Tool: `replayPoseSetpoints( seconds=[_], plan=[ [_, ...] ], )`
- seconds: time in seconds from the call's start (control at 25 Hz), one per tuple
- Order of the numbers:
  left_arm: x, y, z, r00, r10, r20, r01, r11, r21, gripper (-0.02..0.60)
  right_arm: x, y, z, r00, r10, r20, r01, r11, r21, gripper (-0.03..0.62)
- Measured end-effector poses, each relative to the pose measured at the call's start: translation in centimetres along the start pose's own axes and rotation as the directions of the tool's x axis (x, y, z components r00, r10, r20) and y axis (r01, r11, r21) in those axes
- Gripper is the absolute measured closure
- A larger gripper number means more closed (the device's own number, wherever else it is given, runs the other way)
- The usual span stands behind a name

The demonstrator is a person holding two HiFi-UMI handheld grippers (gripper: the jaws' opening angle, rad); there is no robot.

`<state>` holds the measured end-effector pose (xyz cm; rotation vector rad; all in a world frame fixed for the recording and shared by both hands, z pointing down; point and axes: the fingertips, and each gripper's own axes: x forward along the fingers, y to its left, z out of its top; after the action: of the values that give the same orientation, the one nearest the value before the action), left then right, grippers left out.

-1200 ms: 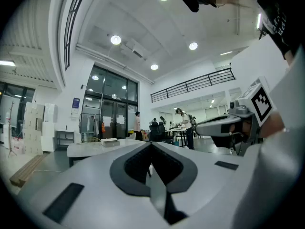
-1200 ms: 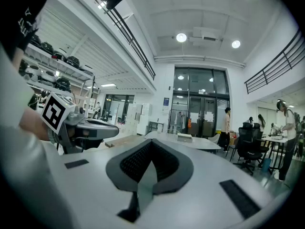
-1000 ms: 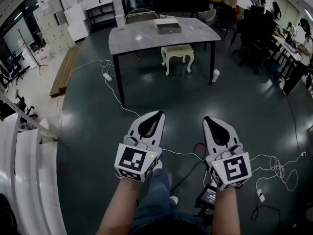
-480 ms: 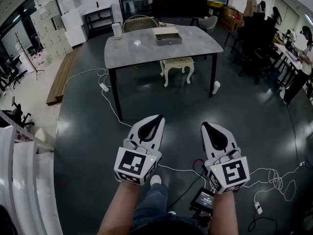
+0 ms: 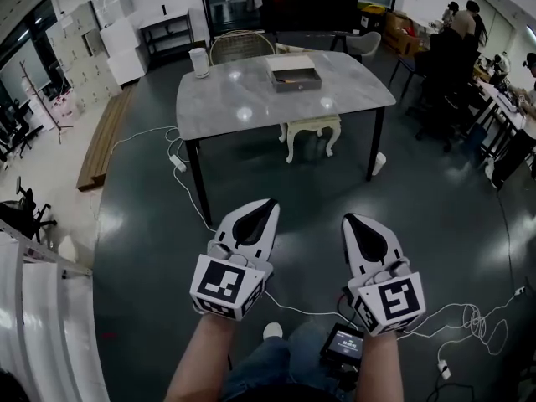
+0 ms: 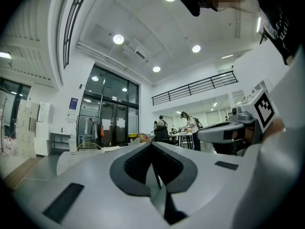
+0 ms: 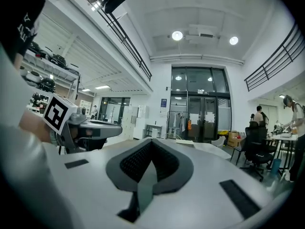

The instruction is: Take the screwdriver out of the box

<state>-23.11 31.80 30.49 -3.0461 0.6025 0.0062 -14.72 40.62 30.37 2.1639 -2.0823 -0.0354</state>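
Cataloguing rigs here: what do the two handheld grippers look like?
The left gripper and right gripper match: white, tapered shells with black ribbed pads inside the jaws. Each carries a white cube printed with black square markers. The forearms are bare.

The floor point(image 5: 435, 216) is glossy, the tabletop point(image 5: 243, 90) smooth.

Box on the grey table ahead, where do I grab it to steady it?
Likely its near long wall, pinched from above: the box sits flat on the table, top open, that wall facing you. Contents too small to make out.
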Motion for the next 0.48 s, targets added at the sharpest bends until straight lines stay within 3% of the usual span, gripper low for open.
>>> replayPoseSetpoints(
  seconds=[0.2,0.48],
  plan=[
    [1.8,3.0,-0.7,1.0,0.028,-0.003,-0.028,0.999,-0.033,0.569,3.3,-0.6,0.2,1.0,0.027,-0.011,-0.027,1.0,-0.016,0.569],
    [8.1,5.8,-1.9,0.999,0.052,-0.008,-0.052,0.998,-0.028,0.569,9.1,-4.9,-0.5,0.998,0.065,0.004,-0.065,0.998,-0.025,0.569]
  ],
)
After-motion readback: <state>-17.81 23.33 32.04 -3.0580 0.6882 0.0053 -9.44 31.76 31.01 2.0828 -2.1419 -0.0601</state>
